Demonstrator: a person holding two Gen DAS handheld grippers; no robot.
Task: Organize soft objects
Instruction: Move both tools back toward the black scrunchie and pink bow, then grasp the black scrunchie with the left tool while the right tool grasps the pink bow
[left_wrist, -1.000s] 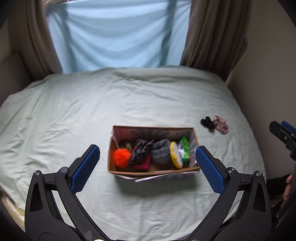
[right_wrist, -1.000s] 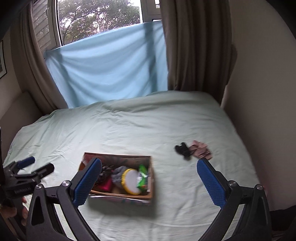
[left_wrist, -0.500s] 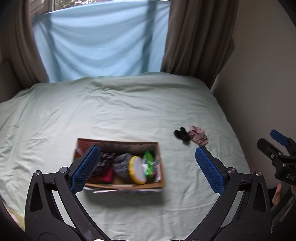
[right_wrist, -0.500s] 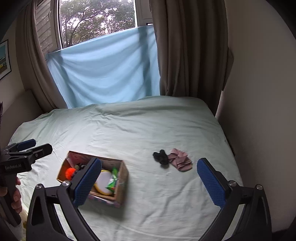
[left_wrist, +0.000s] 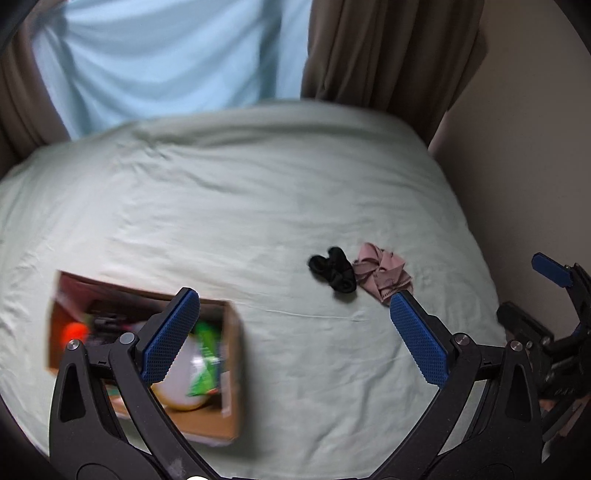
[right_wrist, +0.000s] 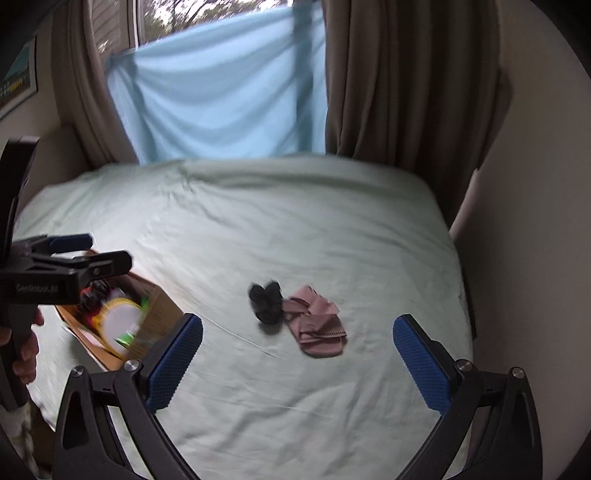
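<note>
A black sock bundle (left_wrist: 333, 268) (right_wrist: 266, 301) and a crumpled pink sock (left_wrist: 382, 272) (right_wrist: 317, 326) lie side by side on the pale green bed. A cardboard box (left_wrist: 229, 373) (right_wrist: 155, 325) at the lower left holds several soft items, among them an orange pompom (left_wrist: 74, 331) and a yellow-rimmed round pad (right_wrist: 122, 320). My left gripper (left_wrist: 295, 332) hangs open above the bed, box behind its left finger, pink sock by its right fingertip. My right gripper (right_wrist: 297, 349) is open too, empty, just short of the two socks.
The bed sheet (right_wrist: 332, 229) spreads wide toward a blue cloth (right_wrist: 221, 96) and brown curtains (right_wrist: 399, 81) at the window. A beige wall (left_wrist: 524, 155) runs along the bed's right edge. A hand (right_wrist: 26, 350) holds the left gripper's handle.
Both views have swung right and closer to the bed: the socks now sit near the centre and look larger, the box has slid to the lower left. Both grippers stay open.
</note>
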